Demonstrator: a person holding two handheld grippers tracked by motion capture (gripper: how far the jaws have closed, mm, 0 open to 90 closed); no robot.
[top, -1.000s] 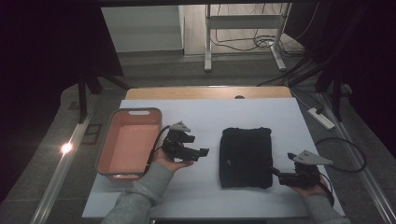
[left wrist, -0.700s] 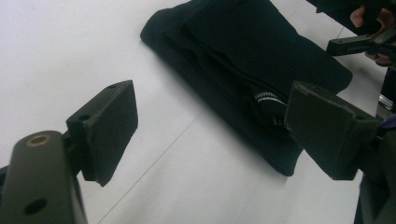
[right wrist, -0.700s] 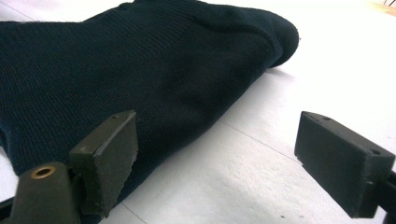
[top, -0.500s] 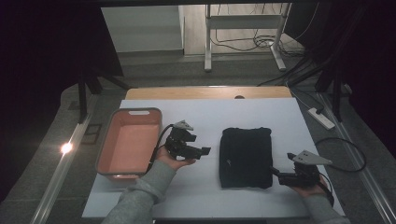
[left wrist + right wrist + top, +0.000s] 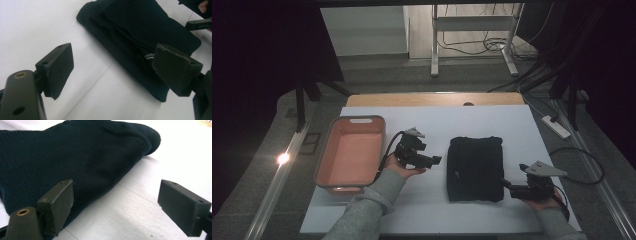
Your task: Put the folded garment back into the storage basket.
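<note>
Garment (image 5: 475,167) black, folded, small white-striped tag (image 5: 149,56), lettering unreadable

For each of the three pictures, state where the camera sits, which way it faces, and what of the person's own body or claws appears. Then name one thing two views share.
High view: above the person's side, looking forward and down on the table; forearms, hands, left claw, right claw, bin.
Left claw view: on the left claw, facing the sweater; open jaws.
Right claw view: on the right claw, low, facing the sweater; open jaws.
Shared: the sweater appears in all three.
</note>
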